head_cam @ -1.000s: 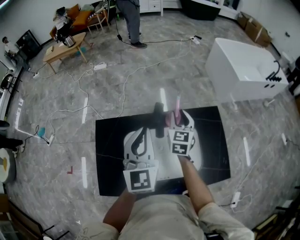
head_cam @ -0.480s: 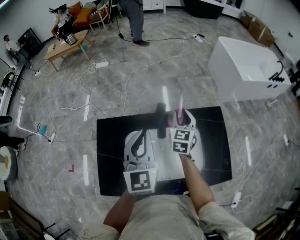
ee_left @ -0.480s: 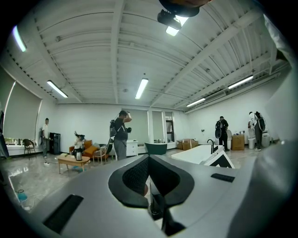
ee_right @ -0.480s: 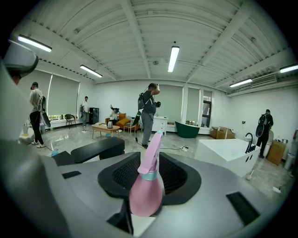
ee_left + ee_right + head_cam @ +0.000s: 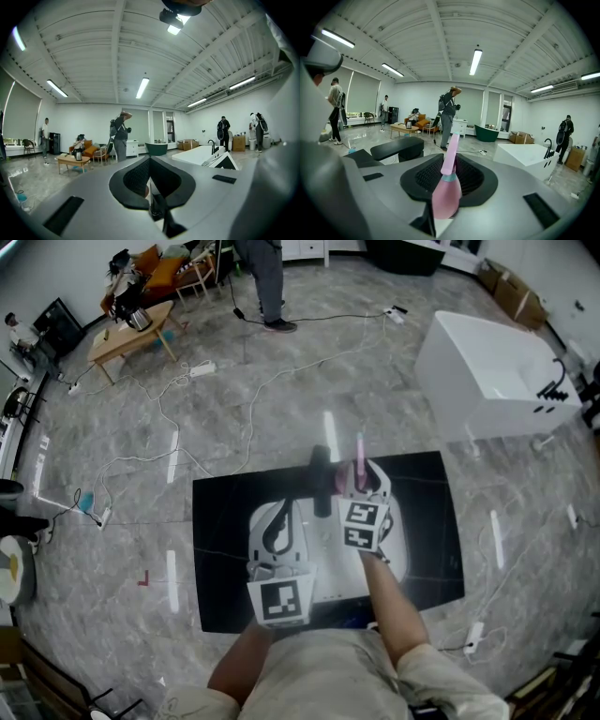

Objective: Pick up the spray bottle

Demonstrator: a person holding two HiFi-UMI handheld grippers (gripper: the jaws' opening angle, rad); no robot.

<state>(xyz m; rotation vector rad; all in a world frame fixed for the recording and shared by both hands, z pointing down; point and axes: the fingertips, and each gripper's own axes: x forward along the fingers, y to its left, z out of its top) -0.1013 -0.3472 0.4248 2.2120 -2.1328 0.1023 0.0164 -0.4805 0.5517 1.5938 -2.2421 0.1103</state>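
A pink spray bottle (image 5: 446, 190) with a long slim neck stands upright between the black pads of my right gripper (image 5: 449, 174). Those jaws are closing, and the pads lie against the bottle's round body. In the head view the bottle's top (image 5: 358, 457) pokes up just ahead of the right gripper (image 5: 362, 482), over the black table (image 5: 220, 521). My left gripper (image 5: 320, 474) sits beside it on the left, its black pads meeting with nothing between them (image 5: 150, 183).
A white bathtub (image 5: 487, 381) stands on the floor at the back right. Cables (image 5: 202, 371) trail over the marble floor beyond the table. A person (image 5: 262, 282) stands at the far end, near a low wooden table (image 5: 127, 334).
The bottle and both grippers stay almost where they were. No clear shift shows in the head view.
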